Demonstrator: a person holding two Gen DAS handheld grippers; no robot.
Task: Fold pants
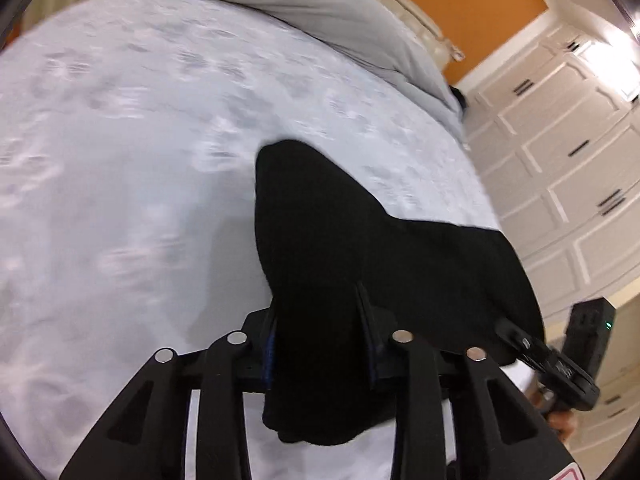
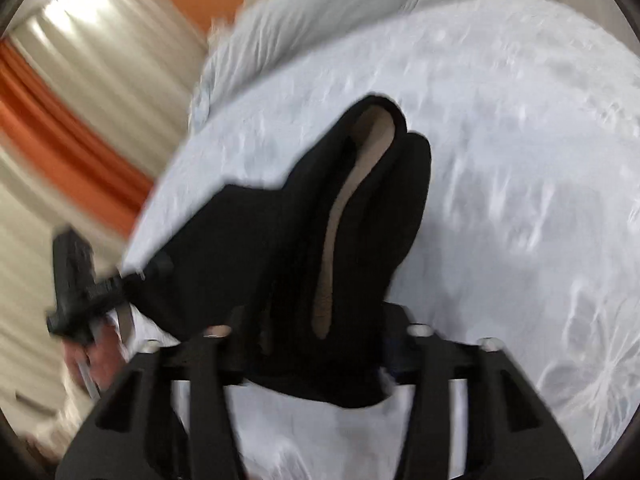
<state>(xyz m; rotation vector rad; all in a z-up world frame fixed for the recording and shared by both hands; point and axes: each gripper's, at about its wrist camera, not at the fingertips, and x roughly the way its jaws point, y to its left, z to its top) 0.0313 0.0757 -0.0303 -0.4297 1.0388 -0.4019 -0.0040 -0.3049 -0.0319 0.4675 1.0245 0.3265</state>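
The black pants [image 1: 340, 240] hang bunched between my two grippers above the pale patterned bed [image 1: 120, 160]. My left gripper [image 1: 320, 312] is shut on one end of the pants, and the cloth drapes over and hides its fingertips. In the left wrist view my right gripper [image 1: 516, 332] grips the cloth at the right. In the right wrist view my right gripper [image 2: 316, 320] is shut on the black pants [image 2: 360, 220], whose tan inner lining [image 2: 340, 216] shows. The left gripper [image 2: 156, 270] holds the cloth's left end there.
A grey duvet [image 1: 320, 8] lies bunched at the head of the bed. White panelled wardrobe doors [image 1: 568, 160] stand to the right of the bed, below an orange wall [image 1: 460, 4]. Cream and orange curtains [image 2: 60, 120] hang on the other side.
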